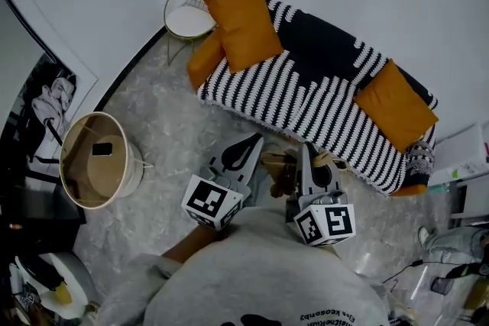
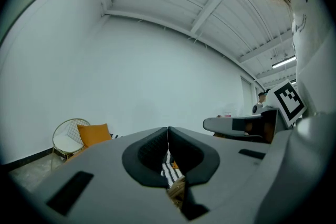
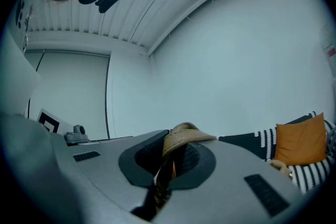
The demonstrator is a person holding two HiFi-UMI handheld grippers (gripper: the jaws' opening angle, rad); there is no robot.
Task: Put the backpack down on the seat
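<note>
A brown backpack [image 1: 279, 166] hangs between my two grippers, just in front of the sofa. In the head view my left gripper [image 1: 254, 140] and right gripper [image 1: 306, 150] both point toward the black-and-white striped seat [image 1: 321, 107]. In the right gripper view the jaws [image 3: 169, 140] are shut on a tan strap [image 3: 188, 136] that loops over their tips. The left gripper [image 2: 168, 130] has its tips together, with a brown piece of the backpack [image 2: 176, 187] caught low between the jaws. Most of the bag is hidden under the grippers.
Orange cushions [image 1: 243, 23] [image 1: 393, 107] lie on the sofa's two ends. A wire chair [image 1: 191, 8] stands at its left, a round tan basket [image 1: 95, 160] on the floor to my left. Cables and gear lie at the lower right [image 1: 443, 271].
</note>
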